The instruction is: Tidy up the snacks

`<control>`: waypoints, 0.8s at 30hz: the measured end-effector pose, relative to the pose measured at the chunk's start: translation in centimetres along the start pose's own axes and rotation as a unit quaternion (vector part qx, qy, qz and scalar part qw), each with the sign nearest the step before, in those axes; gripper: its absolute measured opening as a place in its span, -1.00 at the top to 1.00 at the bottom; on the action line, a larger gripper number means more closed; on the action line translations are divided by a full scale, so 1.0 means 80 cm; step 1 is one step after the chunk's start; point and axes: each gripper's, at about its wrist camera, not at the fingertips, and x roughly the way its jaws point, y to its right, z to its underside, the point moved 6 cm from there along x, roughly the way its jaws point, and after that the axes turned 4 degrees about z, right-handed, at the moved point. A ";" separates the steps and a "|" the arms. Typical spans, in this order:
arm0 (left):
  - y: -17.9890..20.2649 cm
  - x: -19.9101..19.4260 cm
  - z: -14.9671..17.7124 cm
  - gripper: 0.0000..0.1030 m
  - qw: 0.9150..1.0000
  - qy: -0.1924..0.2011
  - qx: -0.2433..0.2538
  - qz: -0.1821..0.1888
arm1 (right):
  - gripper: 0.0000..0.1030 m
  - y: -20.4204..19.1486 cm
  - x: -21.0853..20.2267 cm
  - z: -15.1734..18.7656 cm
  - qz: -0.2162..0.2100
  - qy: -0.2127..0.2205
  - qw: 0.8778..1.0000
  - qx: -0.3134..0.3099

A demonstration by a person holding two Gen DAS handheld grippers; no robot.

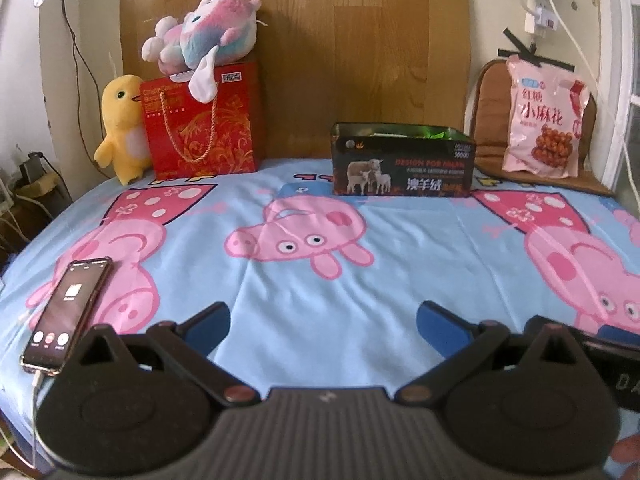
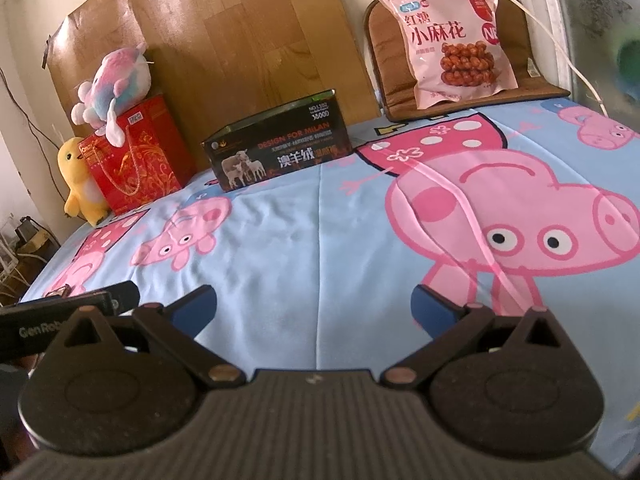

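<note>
Presently both spread wide, gripping nothing: left claw (image 1: pixel 323 320), right claw (image 2: pixel 315 304); snack bag (image 2: pixel 456 36) far ahead, propped on brown cushion (image 2: pixel 536 88).

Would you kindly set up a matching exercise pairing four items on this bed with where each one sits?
Items:
1. pink snack bag
2. pastel plush toy
3. yellow duck plush
4. phone

Places:
A. on top of the red gift bag
B. flat on the bedsheet, charging cable plugged in
C. propped on the brown cushion
D. left of the red gift bag

Pairs: 1-C, 2-A, 3-D, 4-B
</note>
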 end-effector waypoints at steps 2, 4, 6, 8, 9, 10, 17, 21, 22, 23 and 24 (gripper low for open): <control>0.000 0.002 0.000 -1.00 1.000 -0.004 -0.008 0.012 | -1.00 0.000 -0.001 -0.001 0.001 0.002 1.000 0.000; 0.001 0.005 0.001 -1.00 1.000 -0.010 -0.015 0.019 | -1.00 0.001 0.000 0.000 0.001 0.001 1.000 0.001; 0.001 0.007 0.002 -1.00 1.000 -0.014 -0.016 0.018 | -1.00 0.001 0.002 0.000 0.001 0.000 1.000 0.002; 0.001 0.008 0.002 -1.00 1.000 -0.012 -0.014 0.012 | -1.00 0.001 0.002 0.000 0.000 -0.001 1.000 0.001; 0.001 0.007 0.003 -1.00 1.000 -0.012 -0.013 0.011 | -1.00 0.001 0.002 0.000 0.000 -0.001 1.000 0.000; 0.001 0.007 0.003 -1.00 1.000 -0.013 -0.014 0.011 | -1.00 0.000 0.003 0.000 -0.001 -0.001 1.000 -0.001; -0.005 0.008 0.004 -1.00 1.000 -0.021 -0.021 0.001 | -1.00 -0.005 0.003 0.005 -0.006 -0.010 1.000 -0.004; -0.005 0.003 0.000 -1.00 1.000 -0.013 -0.018 -0.003 | -1.00 -0.007 -0.002 0.002 -0.007 -0.004 1.000 -0.009; -0.005 0.001 0.000 -1.00 1.000 -0.011 -0.016 -0.006 | -1.00 -0.008 -0.003 0.001 -0.007 -0.002 1.000 -0.011; -0.005 0.001 -0.001 -1.00 1.000 -0.009 -0.013 -0.010 | -1.00 -0.009 -0.004 0.001 -0.007 -0.001 1.000 -0.012; -0.005 0.000 -0.002 -1.00 1.000 -0.008 -0.011 -0.012 | -1.00 -0.010 -0.004 0.001 -0.008 0.000 1.000 -0.013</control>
